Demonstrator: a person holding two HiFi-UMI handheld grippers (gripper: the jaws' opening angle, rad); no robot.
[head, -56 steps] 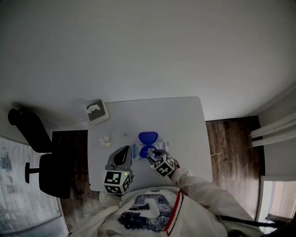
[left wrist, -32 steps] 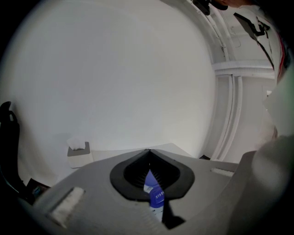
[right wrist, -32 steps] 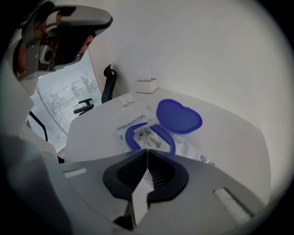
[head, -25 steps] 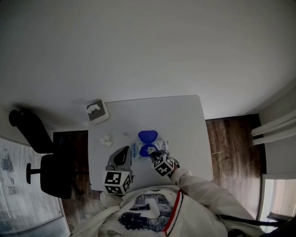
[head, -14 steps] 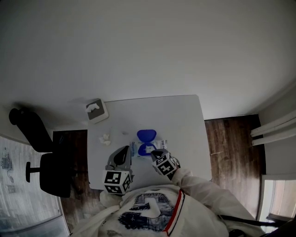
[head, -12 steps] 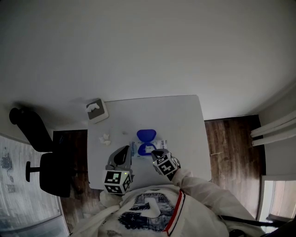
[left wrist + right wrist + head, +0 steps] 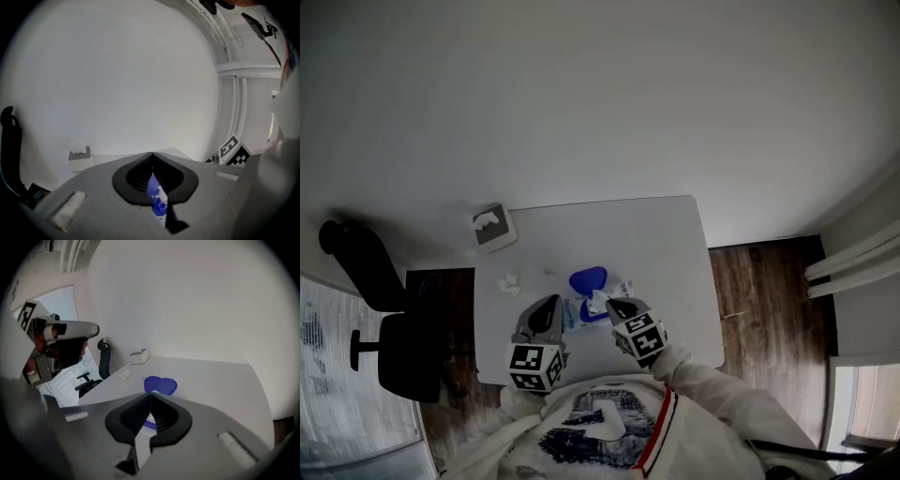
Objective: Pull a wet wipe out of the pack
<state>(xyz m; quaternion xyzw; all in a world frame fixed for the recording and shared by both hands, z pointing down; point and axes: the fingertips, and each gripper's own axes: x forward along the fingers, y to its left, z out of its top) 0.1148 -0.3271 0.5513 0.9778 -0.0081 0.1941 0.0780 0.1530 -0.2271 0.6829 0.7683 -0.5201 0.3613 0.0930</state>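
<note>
The wet wipe pack [image 7: 579, 308] lies on the white table [image 7: 656, 244], its blue lid [image 7: 587, 279] flipped open. My left gripper [image 7: 554, 307] is shut on the pack's left end; the blue and white pack [image 7: 158, 202] shows between its jaws in the left gripper view. My right gripper [image 7: 611, 304] hangs just above the pack's opening, shut on a white wet wipe [image 7: 599, 300] that stands up out of it. In the right gripper view the wipe [image 7: 141, 446] runs down between the closed jaws, with the blue lid [image 7: 160, 384] beyond.
A grey tissue box [image 7: 490, 228] sits at the table's far left corner, and a crumpled white wipe [image 7: 508, 280] lies near the left edge. A black office chair [image 7: 384, 328] stands left of the table. Wooden floor lies to the right.
My right gripper has risen from the pack's opening and a white wipe now trails up from the pack with it. The left gripper has stayed where it was on the pack.
</note>
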